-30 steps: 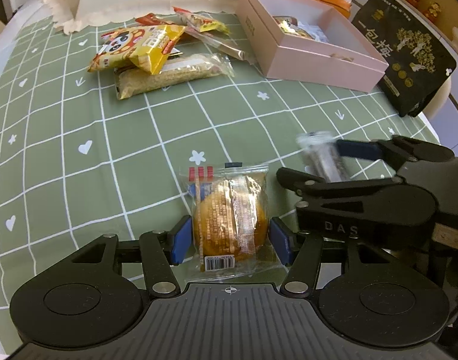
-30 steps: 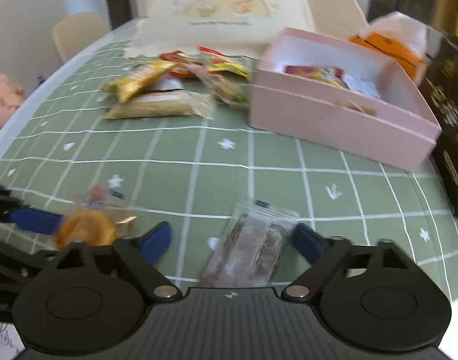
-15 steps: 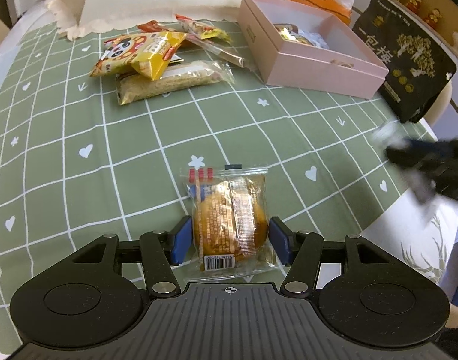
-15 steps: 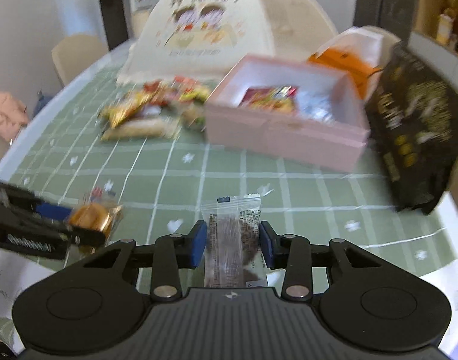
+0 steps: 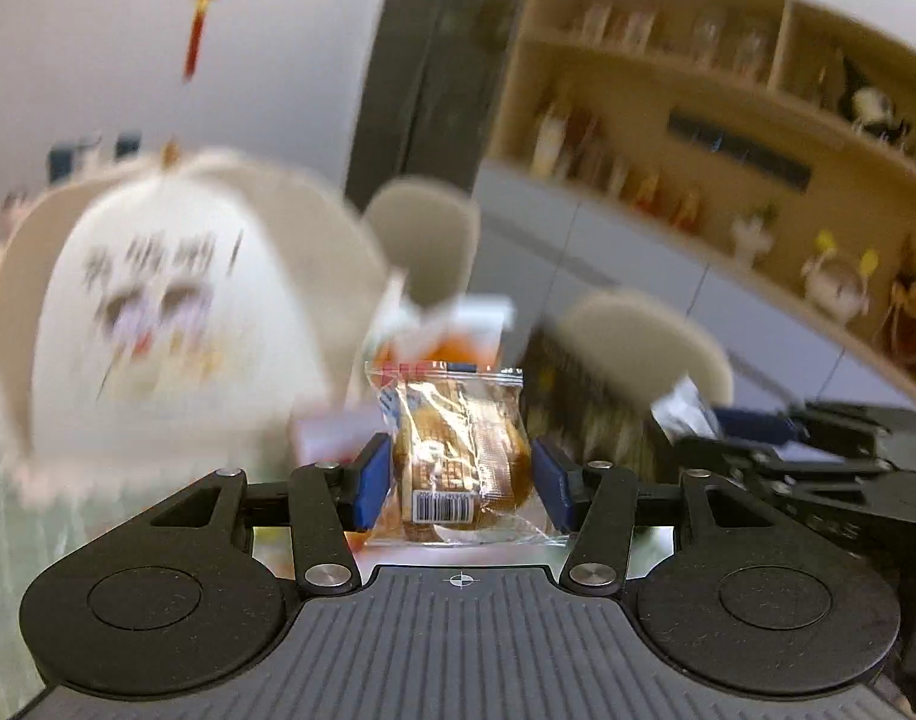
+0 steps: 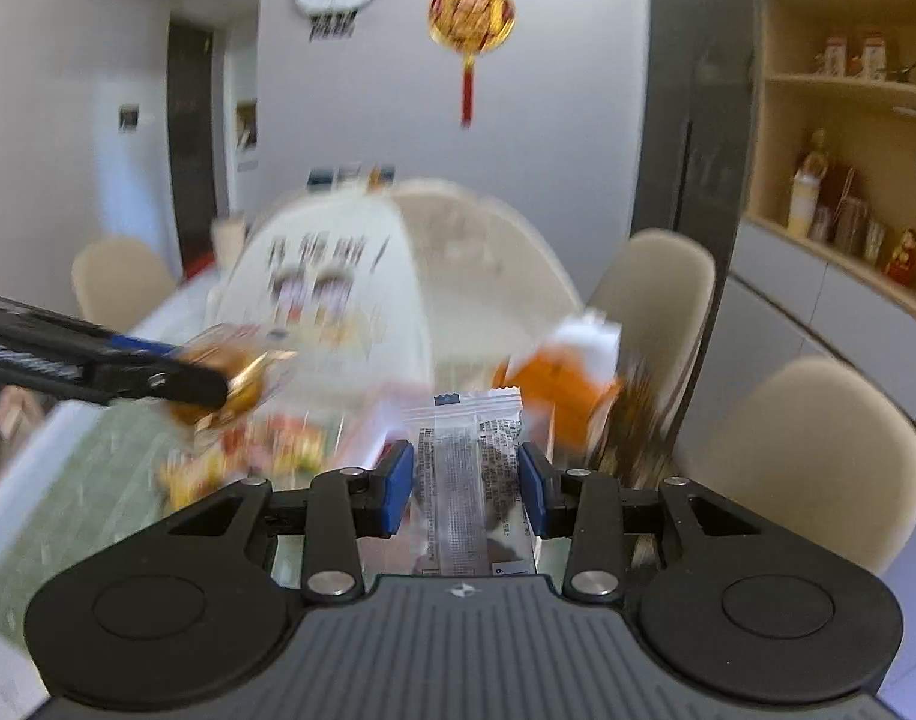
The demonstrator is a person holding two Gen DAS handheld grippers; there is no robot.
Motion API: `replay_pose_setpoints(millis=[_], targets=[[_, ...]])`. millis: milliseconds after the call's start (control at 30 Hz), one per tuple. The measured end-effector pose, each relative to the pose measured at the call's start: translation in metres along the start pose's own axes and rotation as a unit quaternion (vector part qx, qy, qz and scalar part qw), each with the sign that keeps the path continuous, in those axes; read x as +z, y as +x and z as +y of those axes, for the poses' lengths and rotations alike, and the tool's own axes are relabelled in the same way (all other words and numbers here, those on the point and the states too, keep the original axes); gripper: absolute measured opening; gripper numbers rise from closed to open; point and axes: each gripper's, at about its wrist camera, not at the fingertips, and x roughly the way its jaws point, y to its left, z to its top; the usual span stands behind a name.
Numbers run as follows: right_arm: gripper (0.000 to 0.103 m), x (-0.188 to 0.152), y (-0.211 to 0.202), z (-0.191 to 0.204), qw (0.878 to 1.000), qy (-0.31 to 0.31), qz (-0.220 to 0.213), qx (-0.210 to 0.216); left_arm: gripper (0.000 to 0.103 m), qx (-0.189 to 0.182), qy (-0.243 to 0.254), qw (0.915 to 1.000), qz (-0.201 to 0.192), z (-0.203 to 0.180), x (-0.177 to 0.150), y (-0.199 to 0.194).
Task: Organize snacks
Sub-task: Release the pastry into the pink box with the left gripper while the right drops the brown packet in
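Both your snacks are off the table now; a second ago they lay on the green cloth. Your left gripper [image 5: 461, 480] carries the wrapped orange cake [image 5: 458, 456] between its blue pads, jaws closing in on the wrapper. Your right gripper [image 6: 465, 489] is clamped on the clear packet with the dark bar [image 6: 467, 480], held upright. Beyond them, blurred, sit the snack pile [image 6: 242, 456], the white food cover [image 6: 338, 300] and beige chairs [image 6: 818, 456]; open air ahead.
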Motion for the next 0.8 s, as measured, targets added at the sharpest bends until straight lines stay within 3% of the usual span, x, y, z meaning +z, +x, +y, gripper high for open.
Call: replay_pose_setpoints(millis=[167, 367, 533, 667, 800], targets=[[0.038, 0.031, 0.007, -0.026, 0.998, 0.039, -0.021, -0.044, 0.056, -0.041, -0.071, 0.9960, 0.034, 0.014, 0.012, 0.080], [0.038, 0.026, 0.040, -0.029, 0.997, 0.048, 0.025, -0.053, 0.054, -0.020, -0.108, 0.9863, 0.124, 0.039, -0.043, 0.184], [0.038, 0.018, 0.077, -0.021, 0.997, 0.043, 0.061, -0.035, 0.054, -0.041, -0.182, 0.9794, 0.078, 0.068, -0.057, 0.152], [0.040, 0.022, 0.130, -0.016, 0.993, 0.073, 0.093, 0.004, 0.054, -0.001, -0.203, 0.9774, 0.060, 0.090, -0.071, 0.103], [0.043, 0.021, 0.186, -0.014, 0.985, 0.094, 0.140, 0.020, 0.054, 0.044, -0.206, 0.9740, 0.083, 0.109, -0.104, 0.062]])
